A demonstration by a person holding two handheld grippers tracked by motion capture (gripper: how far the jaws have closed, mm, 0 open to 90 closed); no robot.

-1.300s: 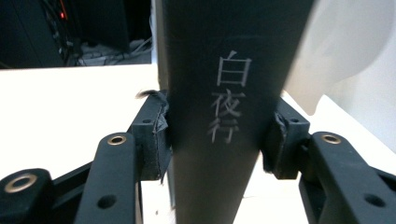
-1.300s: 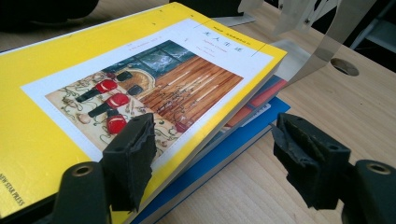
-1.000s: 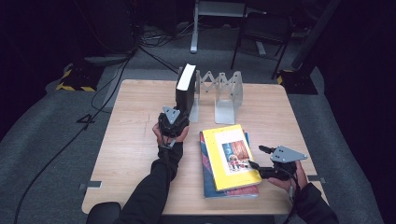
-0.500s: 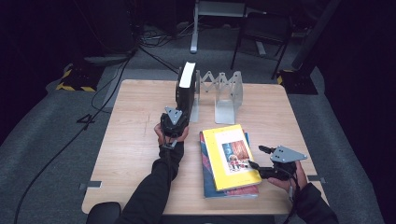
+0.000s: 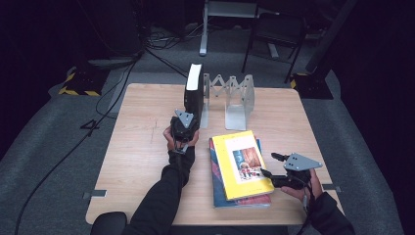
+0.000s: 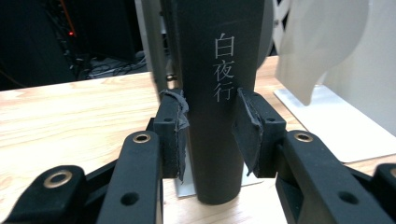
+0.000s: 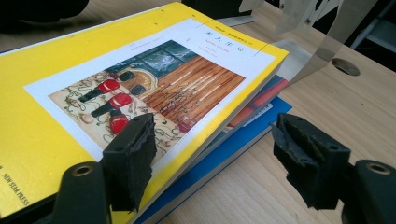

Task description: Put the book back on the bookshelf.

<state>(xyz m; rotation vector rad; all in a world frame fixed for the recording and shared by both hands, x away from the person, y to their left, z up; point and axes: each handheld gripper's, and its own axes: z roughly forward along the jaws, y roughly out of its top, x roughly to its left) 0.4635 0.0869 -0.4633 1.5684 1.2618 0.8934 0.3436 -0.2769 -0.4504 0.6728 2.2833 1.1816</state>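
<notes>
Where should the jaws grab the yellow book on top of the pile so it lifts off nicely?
Probably by the long edge of the yellow paperback book nearest the right gripper, coming in level from that side. That edge overhangs the blue book below, so one jaw could slip underneath and the other press on the cover. It lies flat, so a grab from straight above finds nothing to pinch.

The upright book (image 6: 215,93) has a black spine with pale grey characters and a white page edge. The top book (image 5: 242,164) of the stack is yellow, bearing a white panel with a picture in browns, reds and dark green. Beneath lie red and blue covers. The bookend rack (image 5: 235,100) is grey-white metal; the table (image 5: 142,132) is light wood grain.
</notes>
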